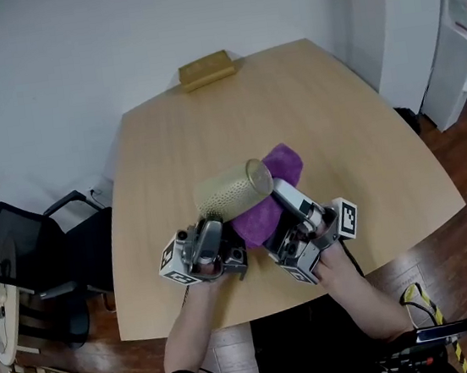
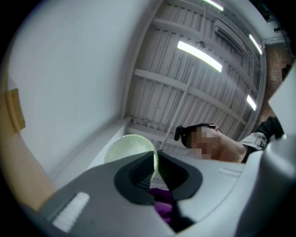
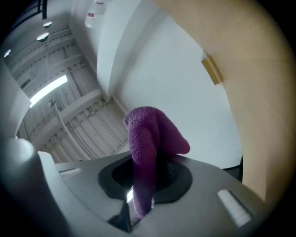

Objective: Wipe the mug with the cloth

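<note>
Above the tabletop (image 1: pixel 334 108), wiping looks under way: the mug (image 1: pixel 232 190) is held on its side near the front edge, with the cloth (image 1: pixel 278 171) against its mouth end and underside. Next, I judge, the cloth must rub round the wall while the mug is held steady. The left tool (image 2: pixel 156 166) is nearly closed, pinching the mug's rim; the right tool (image 3: pixel 145 176) is clamped on a cloth fold

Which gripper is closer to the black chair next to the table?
Left. The left gripper, gripping the mug, is on the side toward the chair; the right gripper, holding the cloth, is farther off.
</note>
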Demonstrator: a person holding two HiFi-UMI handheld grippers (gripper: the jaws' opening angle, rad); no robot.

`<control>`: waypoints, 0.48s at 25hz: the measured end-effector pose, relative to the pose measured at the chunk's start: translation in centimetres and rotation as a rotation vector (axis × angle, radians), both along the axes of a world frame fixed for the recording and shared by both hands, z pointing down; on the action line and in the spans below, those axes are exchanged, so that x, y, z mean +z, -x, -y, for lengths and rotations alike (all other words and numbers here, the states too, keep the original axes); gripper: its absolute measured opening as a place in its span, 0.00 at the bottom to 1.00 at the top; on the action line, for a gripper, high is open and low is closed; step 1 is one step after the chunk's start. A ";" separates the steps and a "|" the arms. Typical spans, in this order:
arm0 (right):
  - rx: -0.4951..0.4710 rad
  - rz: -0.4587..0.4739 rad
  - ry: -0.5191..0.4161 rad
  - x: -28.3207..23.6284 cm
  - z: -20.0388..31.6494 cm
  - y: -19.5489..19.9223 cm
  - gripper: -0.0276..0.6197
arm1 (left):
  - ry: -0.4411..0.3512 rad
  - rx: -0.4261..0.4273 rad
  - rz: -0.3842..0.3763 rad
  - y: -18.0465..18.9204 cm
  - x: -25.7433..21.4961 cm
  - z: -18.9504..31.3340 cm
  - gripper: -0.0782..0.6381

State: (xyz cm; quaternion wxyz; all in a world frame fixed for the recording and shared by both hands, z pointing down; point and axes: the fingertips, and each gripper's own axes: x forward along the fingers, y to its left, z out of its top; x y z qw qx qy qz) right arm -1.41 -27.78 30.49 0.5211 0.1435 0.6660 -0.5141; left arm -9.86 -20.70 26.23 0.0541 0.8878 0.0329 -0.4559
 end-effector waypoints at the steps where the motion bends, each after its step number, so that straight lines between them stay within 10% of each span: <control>1: -0.020 -0.012 0.012 0.4 -0.1 0.8 0.12 | -0.014 0.000 0.011 -0.2 0.0 -0.2 0.17; 7: -0.051 -0.263 0.032 3.8 0.0 4.0 0.12 | -0.051 -0.003 0.090 -1.5 0.5 -0.9 0.17; 12: 0.083 -0.044 0.020 1.6 1.3 -2.4 0.12 | -0.007 -0.036 -0.008 0.5 -0.1 0.3 0.17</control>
